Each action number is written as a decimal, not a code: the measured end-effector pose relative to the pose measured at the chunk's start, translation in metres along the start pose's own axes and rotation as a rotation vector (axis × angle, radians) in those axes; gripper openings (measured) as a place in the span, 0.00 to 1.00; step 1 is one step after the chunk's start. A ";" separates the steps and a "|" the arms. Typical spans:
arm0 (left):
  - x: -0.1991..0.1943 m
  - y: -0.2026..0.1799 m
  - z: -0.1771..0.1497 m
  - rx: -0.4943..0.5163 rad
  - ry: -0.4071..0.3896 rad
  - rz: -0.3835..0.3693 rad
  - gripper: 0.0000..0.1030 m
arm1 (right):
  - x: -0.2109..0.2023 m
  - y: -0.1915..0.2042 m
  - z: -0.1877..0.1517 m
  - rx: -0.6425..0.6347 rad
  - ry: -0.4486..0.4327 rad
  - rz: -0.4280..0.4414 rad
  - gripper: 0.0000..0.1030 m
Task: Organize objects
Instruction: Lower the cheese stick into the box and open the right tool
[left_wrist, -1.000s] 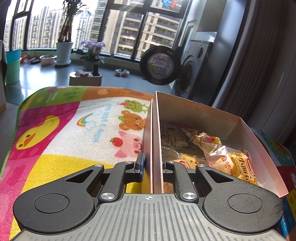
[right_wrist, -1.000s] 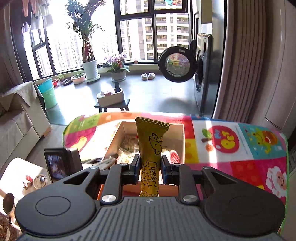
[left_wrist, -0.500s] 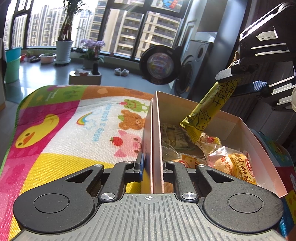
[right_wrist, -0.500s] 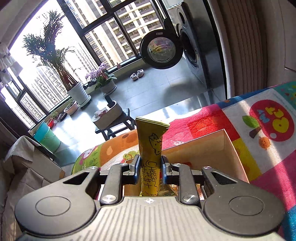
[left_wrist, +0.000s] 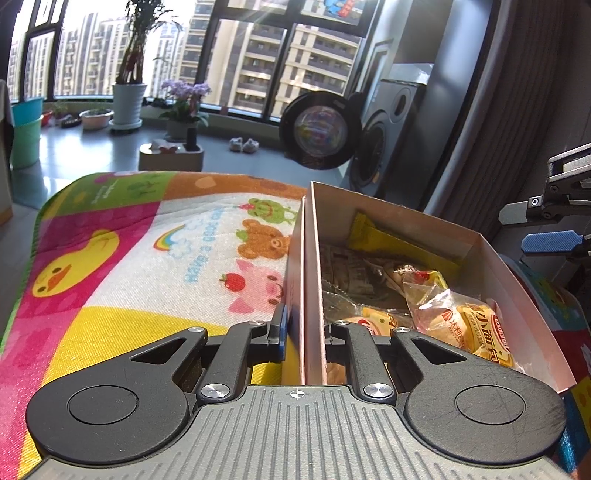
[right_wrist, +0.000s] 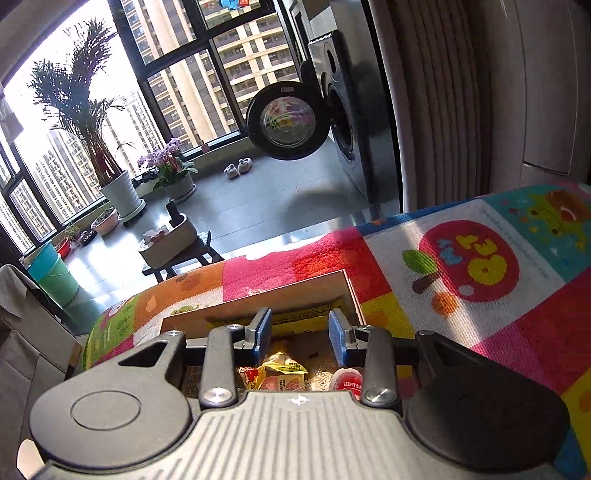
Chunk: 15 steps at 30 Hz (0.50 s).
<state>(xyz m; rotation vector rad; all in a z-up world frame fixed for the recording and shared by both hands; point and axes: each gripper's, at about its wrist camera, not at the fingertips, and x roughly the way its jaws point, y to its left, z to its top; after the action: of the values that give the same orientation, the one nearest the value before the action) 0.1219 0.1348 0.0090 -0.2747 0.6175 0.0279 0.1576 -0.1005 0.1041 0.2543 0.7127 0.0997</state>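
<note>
Pinching the near wall of the pale pink cardboard box (left_wrist: 406, 221), my left gripper (left_wrist: 303, 332) steadies it. My right gripper (right_wrist: 300, 334) hangs spread and empty above; the long yellow snack packet (left_wrist: 391, 242) lies inside, and nothing seems left on the tabletop (left_wrist: 147, 258).

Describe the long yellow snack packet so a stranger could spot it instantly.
Find the pink cardboard box on the cartoon-printed play mat. Look along its far wall: the long flat yellow snack packet lies there, slanted. Its neighbours are crinkly clear-wrapped buns; this one is opaque yellow.

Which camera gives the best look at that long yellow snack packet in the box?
The left wrist view: the yellow packet lies along the box's far wall, mostly visible. The right wrist view shows only a strip of it behind the right gripper.
</note>
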 end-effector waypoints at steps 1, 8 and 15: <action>0.000 0.000 0.000 0.001 0.000 0.001 0.14 | -0.002 0.002 0.000 -0.034 -0.007 -0.007 0.32; 0.000 -0.001 -0.001 -0.002 -0.003 -0.001 0.14 | -0.025 0.007 -0.039 -0.246 -0.018 -0.051 0.38; -0.003 -0.003 -0.001 0.000 0.007 -0.003 0.14 | -0.091 -0.010 -0.091 -0.576 -0.113 -0.008 0.70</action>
<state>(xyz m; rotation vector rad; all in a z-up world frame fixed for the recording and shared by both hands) 0.1195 0.1321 0.0107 -0.2758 0.6237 0.0237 0.0291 -0.1079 0.0928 -0.2917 0.5459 0.2748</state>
